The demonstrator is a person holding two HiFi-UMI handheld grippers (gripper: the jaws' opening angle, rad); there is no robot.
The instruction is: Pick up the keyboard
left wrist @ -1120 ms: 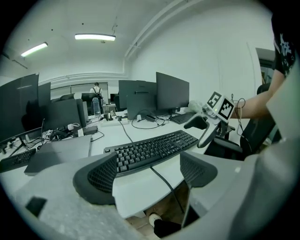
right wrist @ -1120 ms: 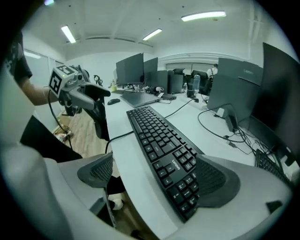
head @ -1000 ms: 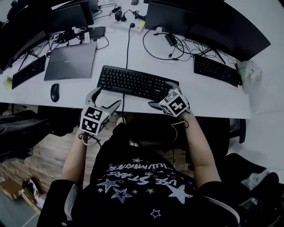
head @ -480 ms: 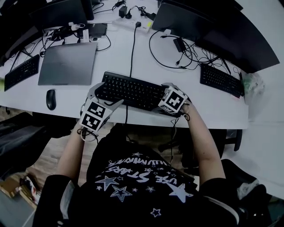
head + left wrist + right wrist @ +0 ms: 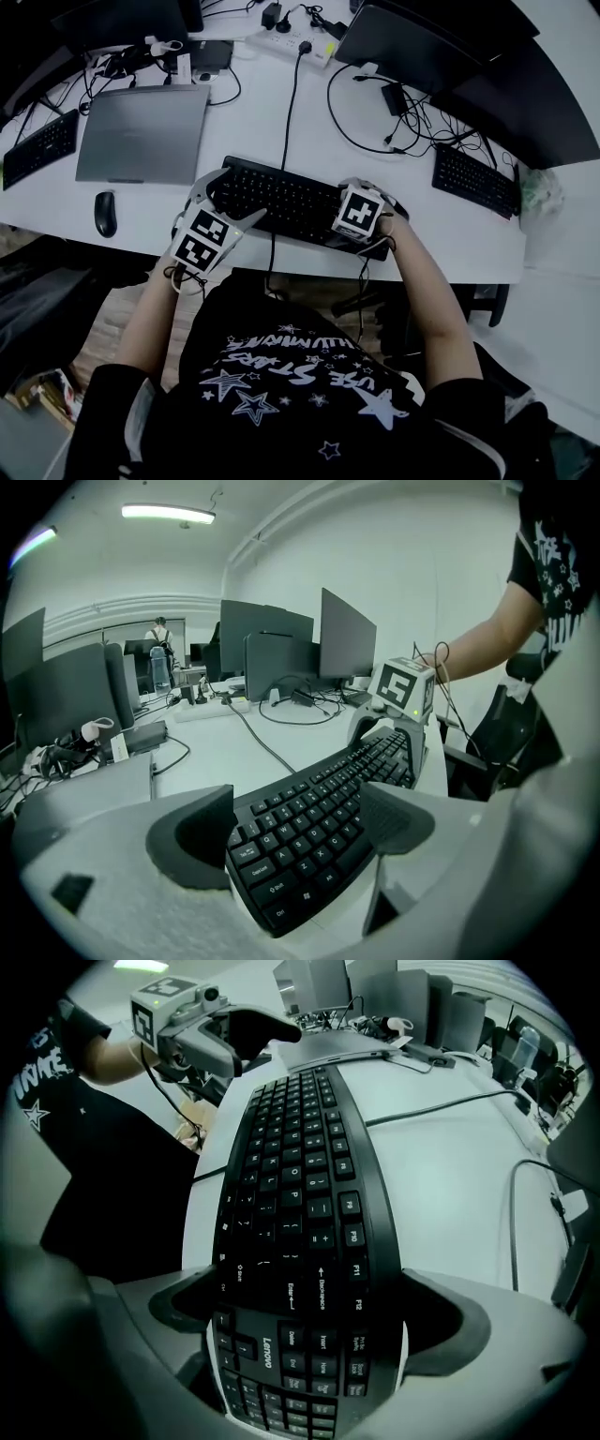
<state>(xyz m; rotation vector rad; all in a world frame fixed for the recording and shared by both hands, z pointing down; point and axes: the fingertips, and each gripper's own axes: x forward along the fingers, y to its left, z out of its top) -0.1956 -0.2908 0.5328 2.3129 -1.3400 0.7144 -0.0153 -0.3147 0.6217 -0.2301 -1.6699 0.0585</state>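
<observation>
A black curved keyboard lies flat on the white desk, near its front edge. My left gripper is at the keyboard's left end, open, with that end between its dark pads. My right gripper points steeply down over the right part. Its jaws stand wide open astride the keyboard's depth, one pad by each long edge. In the left gripper view the right gripper stands at the far end; in the right gripper view the left gripper does.
A closed grey laptop and a mouse lie left of the keyboard. Other keyboards sit at far left and right. Monitors, a power strip and cables fill the back. The keyboard's cable runs back.
Both grippers moved forward from the desk's front edge onto the keyboard. The right one tipped downward over the right part; the left one slid around the left end.
</observation>
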